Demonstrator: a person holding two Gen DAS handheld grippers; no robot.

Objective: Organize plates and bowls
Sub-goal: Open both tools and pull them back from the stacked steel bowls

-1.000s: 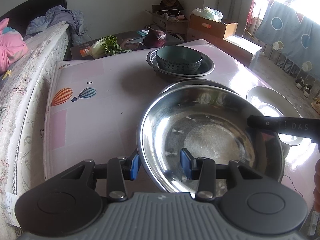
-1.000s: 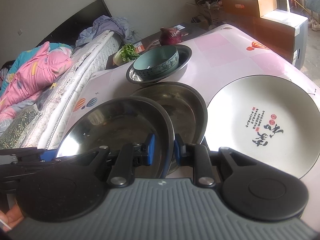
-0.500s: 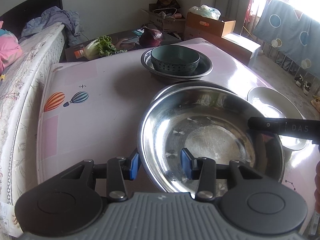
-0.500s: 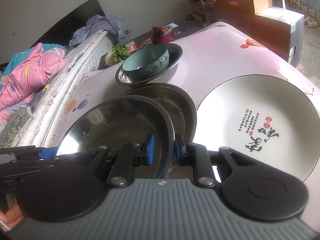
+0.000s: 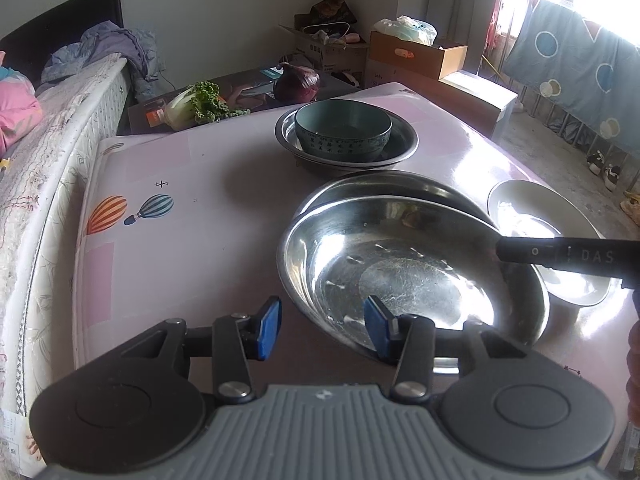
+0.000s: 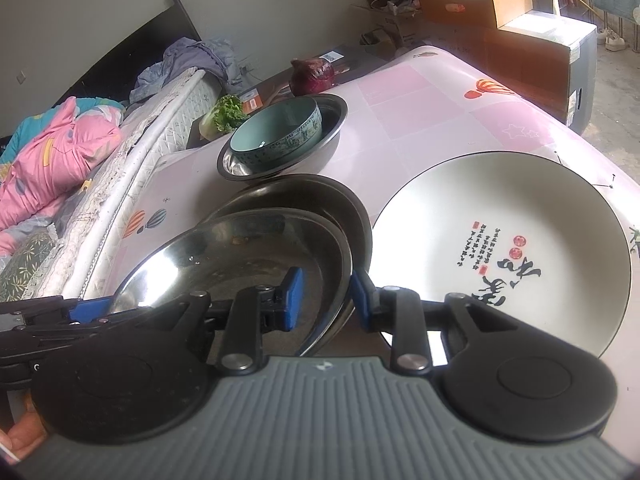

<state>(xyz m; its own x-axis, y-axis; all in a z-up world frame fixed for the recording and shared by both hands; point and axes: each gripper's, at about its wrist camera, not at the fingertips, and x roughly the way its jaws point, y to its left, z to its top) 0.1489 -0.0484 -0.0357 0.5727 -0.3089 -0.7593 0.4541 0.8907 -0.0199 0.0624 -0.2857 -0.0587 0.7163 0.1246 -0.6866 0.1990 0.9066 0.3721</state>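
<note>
Steel bowl [image 5: 412, 276] rim btwn both tongs, left tongs [image 5: 320, 326] wide apart, right tongs [image 6: 325, 294] spread, not pinching.

Top steel basin [image 5: 408, 276] is polished metal, mirror-glossy with fine scratches on the flat bottom; the basin under it [image 6: 316, 196] and the far one [image 5: 400, 140] are the same shiny metal. The teal bowl [image 5: 343, 132] and white plate [image 6: 500, 248] look like glazed ceramic, smooth and glossy, and the table cover [image 5: 192, 232] is slick pink plastic with glare. Both grippers [image 5: 320, 322] [image 6: 325, 298] are matt black plastic with blue rubbery pads [image 5: 267, 326] and ribbed grey bodies.
</note>
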